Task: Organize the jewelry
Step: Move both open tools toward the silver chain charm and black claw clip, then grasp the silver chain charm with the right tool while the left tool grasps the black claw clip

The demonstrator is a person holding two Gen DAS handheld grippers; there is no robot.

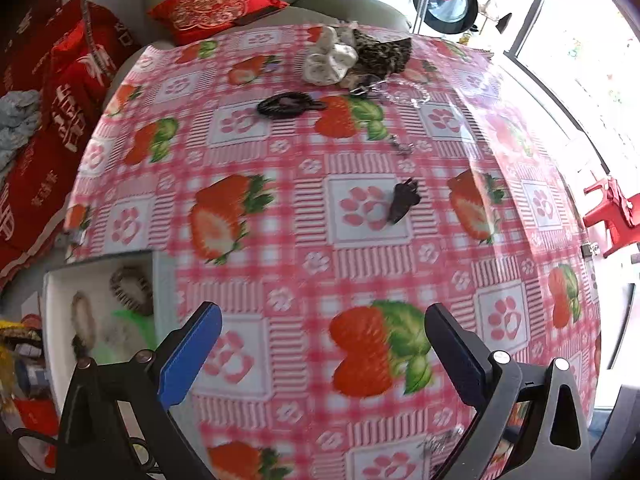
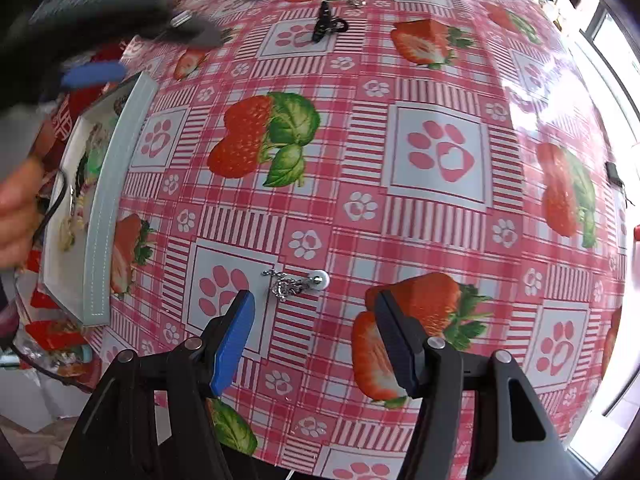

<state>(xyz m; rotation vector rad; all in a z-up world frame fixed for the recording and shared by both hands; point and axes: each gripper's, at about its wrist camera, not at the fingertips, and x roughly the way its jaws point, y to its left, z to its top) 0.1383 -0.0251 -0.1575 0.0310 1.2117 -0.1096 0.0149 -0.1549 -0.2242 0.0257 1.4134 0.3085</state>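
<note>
Right gripper point(image 2: 314, 334) nearest the lens, pointing steeply down, jaws spread apart with nothing between them. Just beyond its fingertips a small silver chain piece point(image 2: 294, 282) with a white round end lies flat on the counter point(image 2: 440, 208), slightly toward the blue finger point(image 2: 234, 342), not touched by it. Counter is covered in a pink check cloth with strawberries and paw prints.

Left gripper point(image 1: 322, 344) also released, jaws wide, empty, above bare cloth. White jewelry tray point(image 1: 60, 304) sits at the counter's left edge, just beside the left gripper's blue finger; inside are a brown claw clip point(image 1: 132, 290), a furry loop and something green, blurred.

Further out on the cloth: dark small clip point(image 1: 404, 200) near the middle, tiny metal trinket point(image 1: 402, 147) beyond it, black oval hair clip point(image 1: 286, 105), clear bead bracelet point(image 1: 400, 94), then a white scrunchie point(image 1: 330, 58) touching a dark patterned scrunchie point(image 1: 382, 56) at the far edge. Red cushion point(image 1: 212, 2) on the sofa behind.

In the right wrist view a hand point(image 2: 16, 208) shows beside the tray at the left.
</note>
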